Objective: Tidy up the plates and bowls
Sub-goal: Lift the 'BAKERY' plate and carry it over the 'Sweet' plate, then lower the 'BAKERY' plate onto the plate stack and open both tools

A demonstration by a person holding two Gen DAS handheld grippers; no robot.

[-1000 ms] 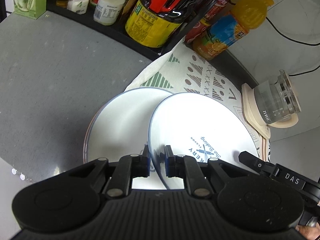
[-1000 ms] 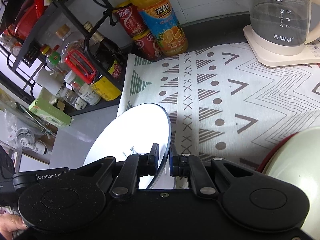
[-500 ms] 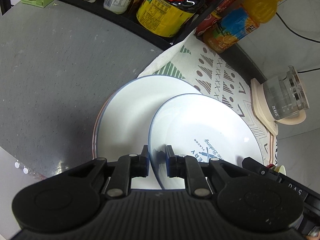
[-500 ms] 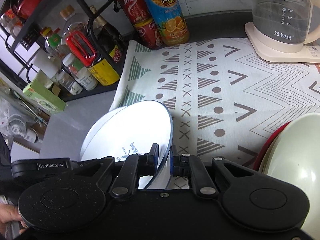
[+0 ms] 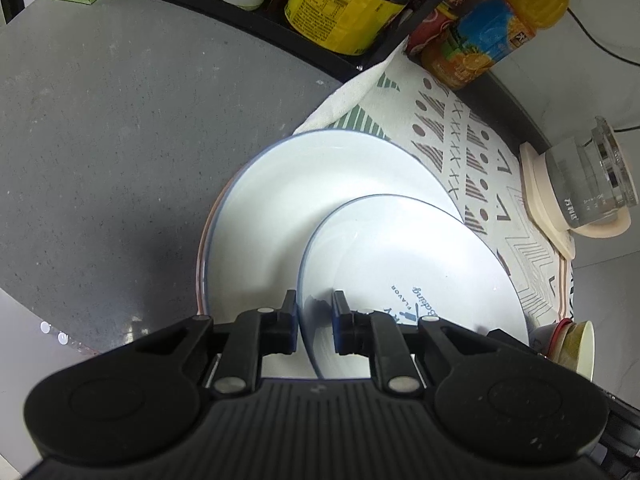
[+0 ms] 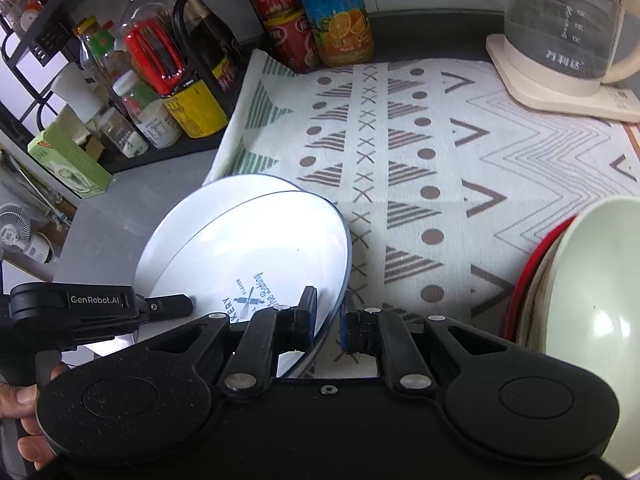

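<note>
Plate (image 5: 408, 264), white with a thin blue rim and blue printed lettering, held tilted over a larger white blue-rimmed plate (image 5: 320, 184) that lies flat where the grey counter (image 5: 100, 120) meets the patterned cloth (image 6: 420, 168). Left gripper (image 5: 315, 322) pinches the near rim of the lettered plate; right gripper (image 6: 329, 318) pinches its opposite rim, both sets of jaws nearly closed on the thin edge. Two white plates are visible; a reddish edge beneath the larger one suggests a further dish, uncertain. Pale green bowl (image 6: 592, 312) sits stacked on red-rimmed dishes, count unclear, cut off by the frame. One glass kettle (image 6: 560, 28) stands at the far corner of the cloth. Lettering is partly hidden behind the fingers.
</note>
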